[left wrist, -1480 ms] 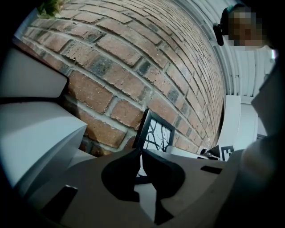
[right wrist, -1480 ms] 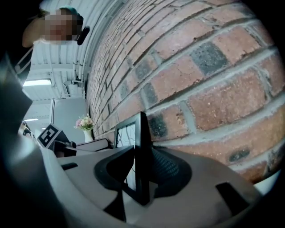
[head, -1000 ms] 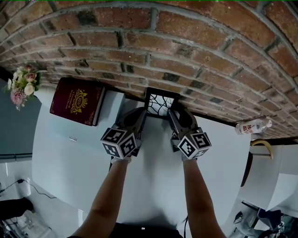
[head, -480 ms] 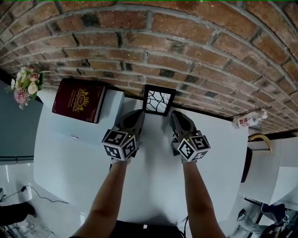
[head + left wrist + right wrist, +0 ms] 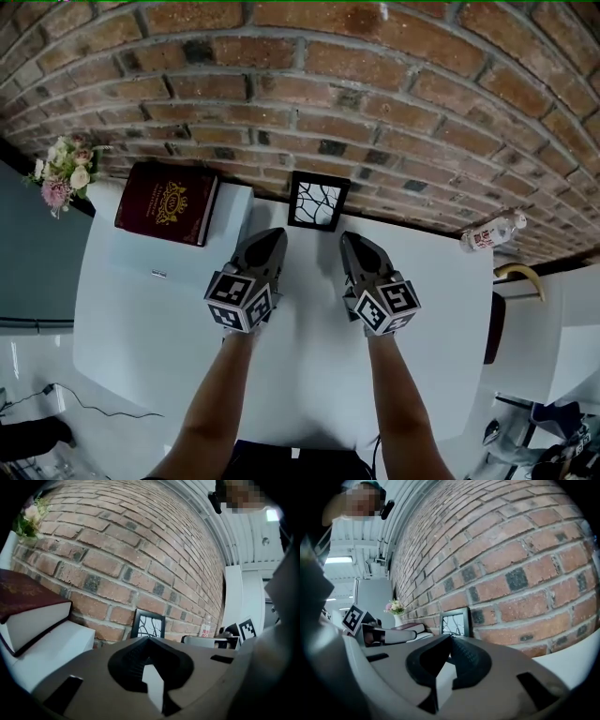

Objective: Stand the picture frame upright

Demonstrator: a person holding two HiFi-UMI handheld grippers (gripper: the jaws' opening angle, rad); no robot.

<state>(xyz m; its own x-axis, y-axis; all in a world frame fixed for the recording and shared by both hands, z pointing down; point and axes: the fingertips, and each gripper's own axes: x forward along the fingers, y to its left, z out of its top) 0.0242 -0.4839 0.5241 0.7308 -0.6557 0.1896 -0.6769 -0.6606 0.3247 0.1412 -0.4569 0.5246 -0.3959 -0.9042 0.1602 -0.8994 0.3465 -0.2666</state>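
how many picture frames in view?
1. The picture frame stands upright by the brick wall, at the white table's far edge, right of the red book. No other shows.

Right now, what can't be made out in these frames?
- Picture frame back and prop: hidden by the frame itself in every view; leaning on the brick wall or free-standing, cannot tell.
- Frame's bottom edge: in the left gripper view, covered by the left gripper; in the right gripper view, by the right gripper.
- Bottle label print: head view, too small.
- Book cover lettering: head view, too small.
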